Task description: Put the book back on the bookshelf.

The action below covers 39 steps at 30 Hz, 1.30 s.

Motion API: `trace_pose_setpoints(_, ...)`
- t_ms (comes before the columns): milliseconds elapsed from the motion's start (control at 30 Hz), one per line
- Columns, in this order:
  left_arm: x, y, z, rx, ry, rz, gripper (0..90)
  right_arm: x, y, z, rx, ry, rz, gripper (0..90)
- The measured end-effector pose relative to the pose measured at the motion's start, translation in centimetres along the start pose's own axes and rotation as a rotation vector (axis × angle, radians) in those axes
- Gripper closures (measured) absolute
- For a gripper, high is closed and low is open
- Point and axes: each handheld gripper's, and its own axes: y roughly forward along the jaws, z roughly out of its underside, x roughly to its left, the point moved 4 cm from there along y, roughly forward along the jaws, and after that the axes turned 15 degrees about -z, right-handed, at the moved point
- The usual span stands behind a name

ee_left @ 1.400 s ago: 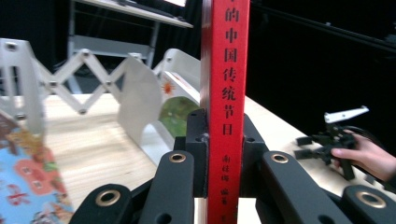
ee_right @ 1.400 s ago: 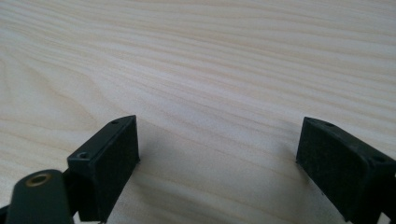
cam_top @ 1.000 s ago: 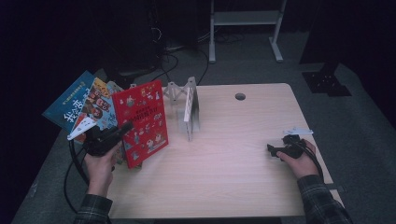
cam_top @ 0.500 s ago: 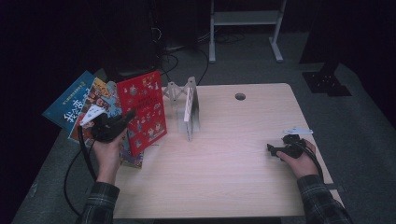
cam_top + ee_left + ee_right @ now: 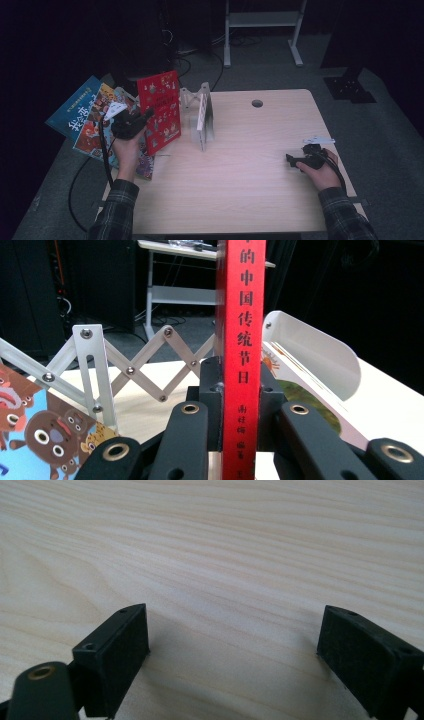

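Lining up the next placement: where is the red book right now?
High view, left side: the red book stands upright, clamped in the left tool, just left of the expanding rack.

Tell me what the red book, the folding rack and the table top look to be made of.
Red book: printed paper or card, slightly glossy spine with dark characters, clamped in the left tongs. Folding rack: pale matt metal by the look, flat strips riveted scissor-fashion. Table top: light wood or wood-look laminate, with grain lines and a smooth finish.

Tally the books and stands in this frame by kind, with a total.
Red book clamped in the left gripper: 1
Books fanned flat at the table's left edge: about 3, overlapping
Expanding book rack: 1
Total: about 5
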Motion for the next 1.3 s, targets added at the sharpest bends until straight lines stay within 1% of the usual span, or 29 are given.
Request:
trace_pose_setpoints(167, 0.2, 1.0, 0.2, -0.010, 0.001, -0.017, 79.5, 0.0, 0.0, 0.0, 0.000, 0.001, 0.001, 11.8)
trace_pose_setpoints(267, 0.4, 1.5, 0.1, -0.016, -0.012, -0.018, 79.4, 0.0, 0.0, 0.0, 0.000, 0.001, 0.001, 11.8)
trace_pose_setpoints(300, 0.4, 1.7, 0.1, -0.018, -0.006, -0.022, 79.4, 0.0, 0.0, 0.0, 0.000, 0.001, 0.001, 11.8)
trace_pose_setpoints(400, 0.5, 1.8, 0.3, -0.024, -0.004, -0.022, 79.4, 0.0, 0.0, 0.0, 0.000, 0.001, 0.001, 11.8)
trace_pose_setpoints(533, 0.3, 1.5, 0.7, -0.025, 0.021, -0.017, 79.4, 0.0, 0.0, 0.0, 0.000, 0.001, 0.001, 11.8)
trace_pose_setpoints(600, 0.2, 1.5, 1.0, -0.017, 0.026, -0.018, 79.3, 0.0, 0.0, 0.0, 0.000, 0.001, 0.001, 11.8)
trace_pose_setpoints(733, 0.4, 1.5, 1.4, 0.004, 0.011, -0.022, 79.3, 0.0, 0.0, 0.0, 0.001, 0.001, 0.002, 11.9)
trace_pose_setpoints(867, 0.4, 1.4, 1.8, 0.026, 0.013, -0.031, 78.9, 0.0, 0.0, 0.0, 0.000, 0.001, 0.002, 11.9)
trace_pose_setpoints(933, 0.3, 1.6, 1.9, 0.039, 0.041, -0.043, 78.4, 0.0, 0.0, 0.0, 0.000, 0.001, 0.001, 11.9)
trace_pose_setpoints(967, 0.3, 1.6, 2.1, 0.048, 0.040, -0.042, 78.2, 0.0, 0.0, 0.0, 0.001, 0.001, 0.002, 11.9)
trace_pose_setpoints(1067, 0.0, 2.2, 2.8, 0.084, 0.066, -0.055, 78.0, 0.0, 0.0, 0.0, 0.000, 0.000, 0.002, 11.9)
trace_pose_setpoints(1200, 0.0, 2.2, 2.9, 0.096, 0.074, -0.064, 77.5, 0.0, 0.0, 0.0, 0.001, 0.000, 0.001, 11.9)
trace_pose_setpoints(1300, 0.2, 2.3, 3.1, 0.123, 0.074, -0.074, 76.3, 0.0, 0.0, 0.0, 0.001, 0.000, 0.001, 11.9)
